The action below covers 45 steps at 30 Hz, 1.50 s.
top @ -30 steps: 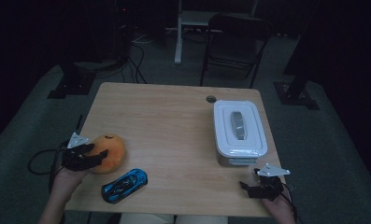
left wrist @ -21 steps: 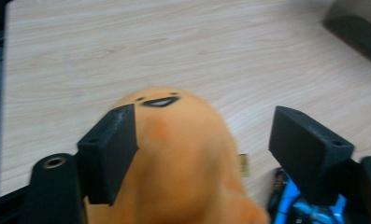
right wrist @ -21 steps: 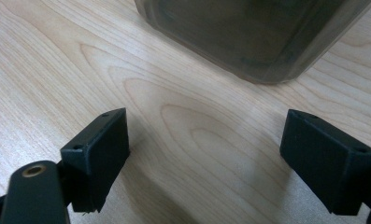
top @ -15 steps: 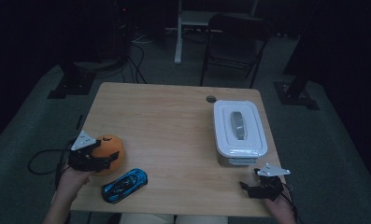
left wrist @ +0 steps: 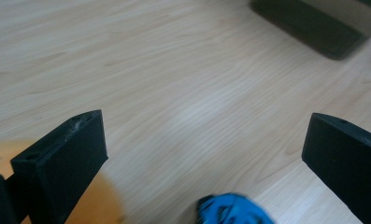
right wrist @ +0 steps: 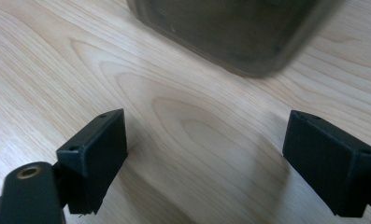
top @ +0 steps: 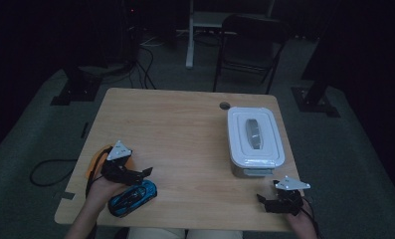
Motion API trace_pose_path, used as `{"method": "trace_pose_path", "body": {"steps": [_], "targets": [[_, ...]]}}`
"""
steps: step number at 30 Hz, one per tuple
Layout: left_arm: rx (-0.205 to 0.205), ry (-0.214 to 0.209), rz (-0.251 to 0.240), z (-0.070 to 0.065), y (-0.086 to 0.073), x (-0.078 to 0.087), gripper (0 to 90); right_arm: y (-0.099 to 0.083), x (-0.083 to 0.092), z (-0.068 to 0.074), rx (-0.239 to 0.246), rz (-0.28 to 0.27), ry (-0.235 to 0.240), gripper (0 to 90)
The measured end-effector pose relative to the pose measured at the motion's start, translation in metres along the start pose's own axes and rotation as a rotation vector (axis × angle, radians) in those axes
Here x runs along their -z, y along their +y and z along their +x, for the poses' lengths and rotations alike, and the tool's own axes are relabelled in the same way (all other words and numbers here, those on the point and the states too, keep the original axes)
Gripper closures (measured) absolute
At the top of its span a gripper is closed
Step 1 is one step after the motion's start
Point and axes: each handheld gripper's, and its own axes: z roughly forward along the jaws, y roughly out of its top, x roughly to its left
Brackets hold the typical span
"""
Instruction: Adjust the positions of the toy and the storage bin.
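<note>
Hovering your left tool [top: 144,173] just above the blue toy car [top: 133,197], you have its jaws spread wide with nothing between them; they have just been opening. The orange ball [top: 94,160] sits on the counter [top: 185,129] at its left edge, mostly hidden behind that tool and apart from its jaws, so it looks released and set down. Judging by this, the ball's step is done and the car seems next, not yet gripped. In the left gripper view the car [left wrist: 232,211] shows as a glossy blue shape low between the jaws, blurred. Your right tool [top: 265,200] rests near the counter's front right corner, jaws wide and empty, just short of the white lidded box [top: 254,135], whose lid is on.
</note>
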Motion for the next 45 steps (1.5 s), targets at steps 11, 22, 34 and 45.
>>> {"method": "trace_pose_path", "body": {"steps": [11,22,34,45], "targets": [[-0.049,-0.097,0.000,-0.032,0.018,-0.043,0.7,-0.001,0.017,-0.022,-0.070,-0.059,-0.132,13.1],[-0.091,-0.139,0.038,-0.052,0.031,-0.092,0.7,0.004,0.016,-0.051,-0.122,-0.034,-0.206,13.1],[-0.122,-0.153,0.071,-0.064,0.050,-0.137,0.7,0.016,0.008,-0.079,-0.147,-0.043,-0.267,13.5],[-0.119,-0.149,0.072,-0.074,0.072,-0.184,0.8,0.037,-0.010,-0.094,-0.162,-0.064,-0.261,13.7]]}}
